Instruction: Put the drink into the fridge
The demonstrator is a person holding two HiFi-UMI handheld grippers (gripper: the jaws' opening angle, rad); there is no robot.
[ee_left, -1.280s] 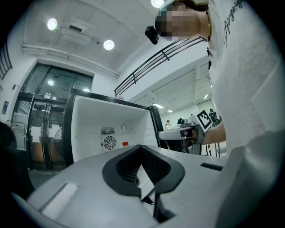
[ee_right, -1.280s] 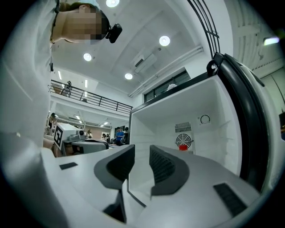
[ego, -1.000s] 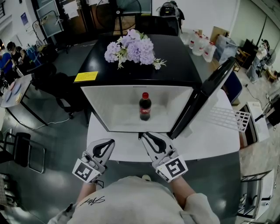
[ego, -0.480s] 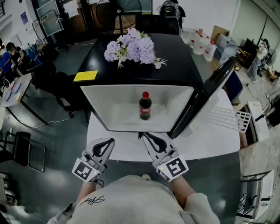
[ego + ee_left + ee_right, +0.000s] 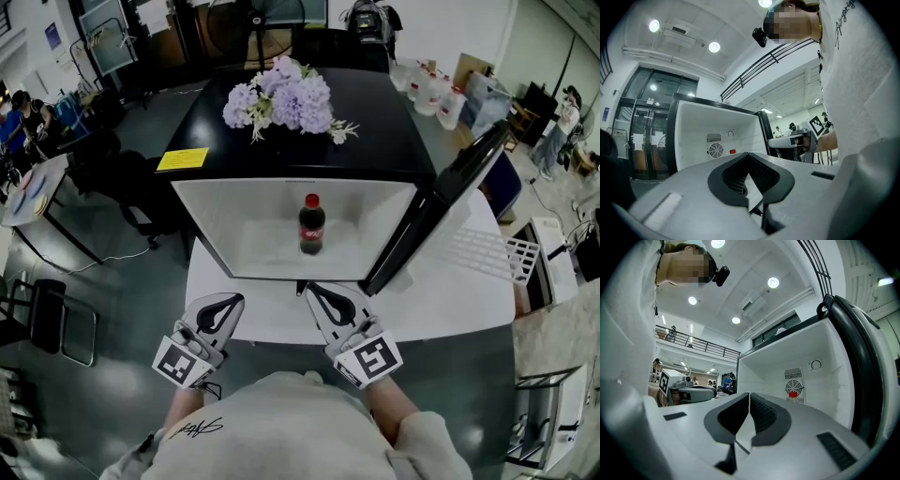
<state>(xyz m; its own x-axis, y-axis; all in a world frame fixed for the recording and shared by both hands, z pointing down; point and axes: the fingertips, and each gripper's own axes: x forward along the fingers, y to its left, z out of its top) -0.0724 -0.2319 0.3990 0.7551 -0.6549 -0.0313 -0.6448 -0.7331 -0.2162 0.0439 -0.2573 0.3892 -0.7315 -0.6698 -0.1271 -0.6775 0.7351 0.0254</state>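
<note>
A dark cola bottle (image 5: 311, 225) with a red cap (image 5: 792, 394) stands upright inside the open white fridge (image 5: 211, 220), free of both grippers. The fridge door (image 5: 441, 211) swings out to the right. My left gripper (image 5: 228, 302) hovers at the table's near edge, left of the fridge mouth; its jaws meet at the tips and hold nothing (image 5: 749, 154). My right gripper (image 5: 307, 290) points at the fridge opening just below the bottle. Its jaws have just been closing and now touch, with nothing between them (image 5: 749, 393).
The fridge sits on a white table (image 5: 450, 300). Purple flowers (image 5: 281, 98) and a yellow note (image 5: 184, 159) lie on its black top. A white wire rack (image 5: 487, 255) lies right of the door. Water jugs (image 5: 427, 94) stand at the back right, chairs at the left.
The right gripper's jaws have drawn slightly closer together. Both hands, the bottle and the door stay where they were.
</note>
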